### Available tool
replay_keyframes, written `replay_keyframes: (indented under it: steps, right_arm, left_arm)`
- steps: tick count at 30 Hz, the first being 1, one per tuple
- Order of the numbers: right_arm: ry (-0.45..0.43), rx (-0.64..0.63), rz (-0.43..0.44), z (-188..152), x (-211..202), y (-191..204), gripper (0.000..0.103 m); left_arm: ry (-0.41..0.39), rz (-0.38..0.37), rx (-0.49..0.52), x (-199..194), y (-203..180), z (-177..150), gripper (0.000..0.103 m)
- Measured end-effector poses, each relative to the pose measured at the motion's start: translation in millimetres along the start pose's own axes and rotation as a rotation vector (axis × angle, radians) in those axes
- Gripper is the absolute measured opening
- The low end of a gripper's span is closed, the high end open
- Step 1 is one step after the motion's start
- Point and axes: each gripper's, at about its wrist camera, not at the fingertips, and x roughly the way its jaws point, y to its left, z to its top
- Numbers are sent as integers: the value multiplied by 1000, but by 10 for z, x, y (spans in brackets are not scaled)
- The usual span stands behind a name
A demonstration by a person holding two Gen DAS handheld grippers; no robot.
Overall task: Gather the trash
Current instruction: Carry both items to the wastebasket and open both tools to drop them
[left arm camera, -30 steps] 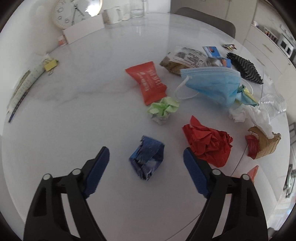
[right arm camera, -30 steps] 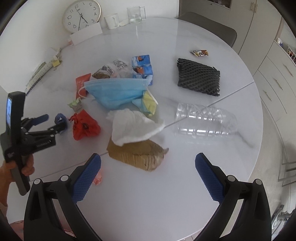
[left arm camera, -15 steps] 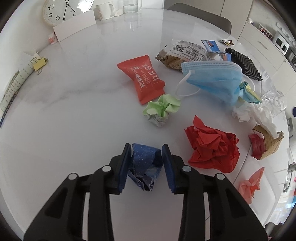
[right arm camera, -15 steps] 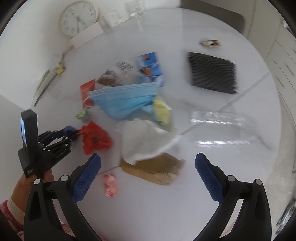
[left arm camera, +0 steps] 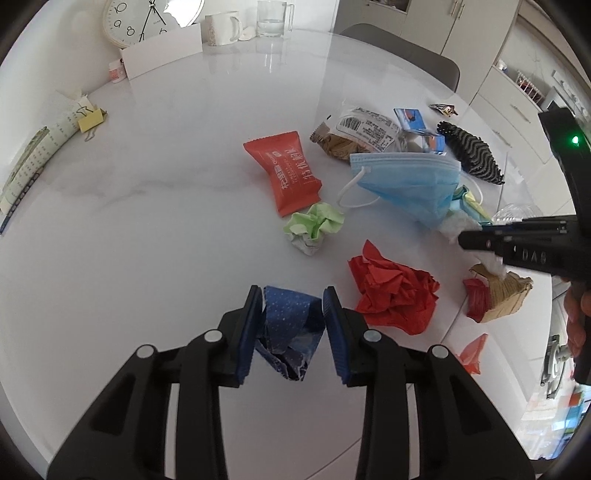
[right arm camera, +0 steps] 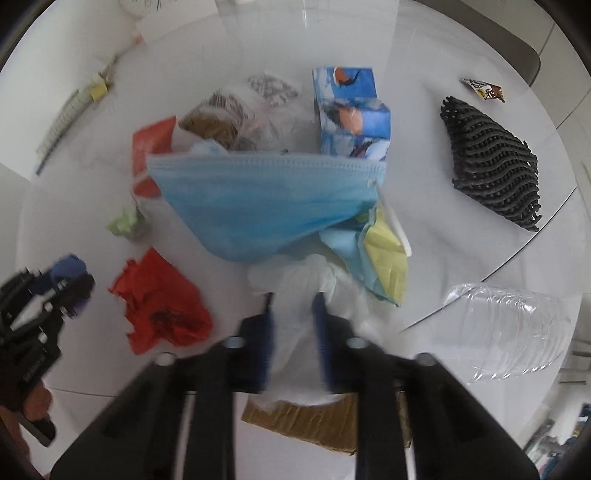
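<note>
My left gripper (left arm camera: 292, 325) is shut on a crumpled blue wrapper (left arm camera: 290, 332), held just above the white table (left arm camera: 147, 221). Beside it lie a crumpled red paper (left arm camera: 395, 295), a green paper ball (left arm camera: 314, 229), a red snack packet (left arm camera: 291, 171) and a blue face mask (left arm camera: 406, 184). My right gripper (right arm camera: 293, 321) is shut on a white tissue (right arm camera: 295, 291) that lies over a brown paper bag (right arm camera: 314, 424), just below the face mask (right arm camera: 258, 199). The left gripper also shows at the left of the right wrist view (right arm camera: 55, 291).
A black foam net (right arm camera: 495, 162), a clear plastic bottle (right arm camera: 517, 328), a blue carton (right arm camera: 351, 114) and a clear bag of snacks (right arm camera: 236, 110) lie around the pile. A clock (left arm camera: 140, 18), a mug (left arm camera: 221, 27) and a glass (left arm camera: 271, 18) stand at the far edge.
My left gripper closed on the blue wrapper and lifted it slightly. My right gripper moved forward and down over the pile and closed on the white tissue.
</note>
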Motion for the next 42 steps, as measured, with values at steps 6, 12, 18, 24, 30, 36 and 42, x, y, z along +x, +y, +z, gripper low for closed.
replay_keyframes:
  steps: [6, 12, 18, 24, 30, 36, 42]
  right_arm:
    - [-88, 77, 157, -60, -488, -103, 10]
    - [-191, 136, 226, -460, -1141, -443, 10]
    - [-267, 247, 149, -1284, -1791, -1167, 10]
    - [-296, 412, 18, -2412, -2117, -1904, 10]
    - [-289, 566, -6, -3428, -2188, -2368, 10]
    - [-268, 613, 21, -3937, -2086, -2577, 12]
    - [-243, 611, 57, -4119, -1955, -2768, 12]
  left_arm:
    - [-27, -7, 13, -224, -102, 20, 34]
    - [-69, -38, 92, -595, -518, 46, 34]
    - [-83, -201, 269, -970, -1597, -66, 34]
    - [-17, -425, 469, -1048, -2943, -470, 34]
    - [118, -540, 640, -884, -4004, -998, 34]
    - [238, -522, 729, -660, -4592, -1433, 34]
    - [241, -447, 745, -726, -4802, -1593, 74]
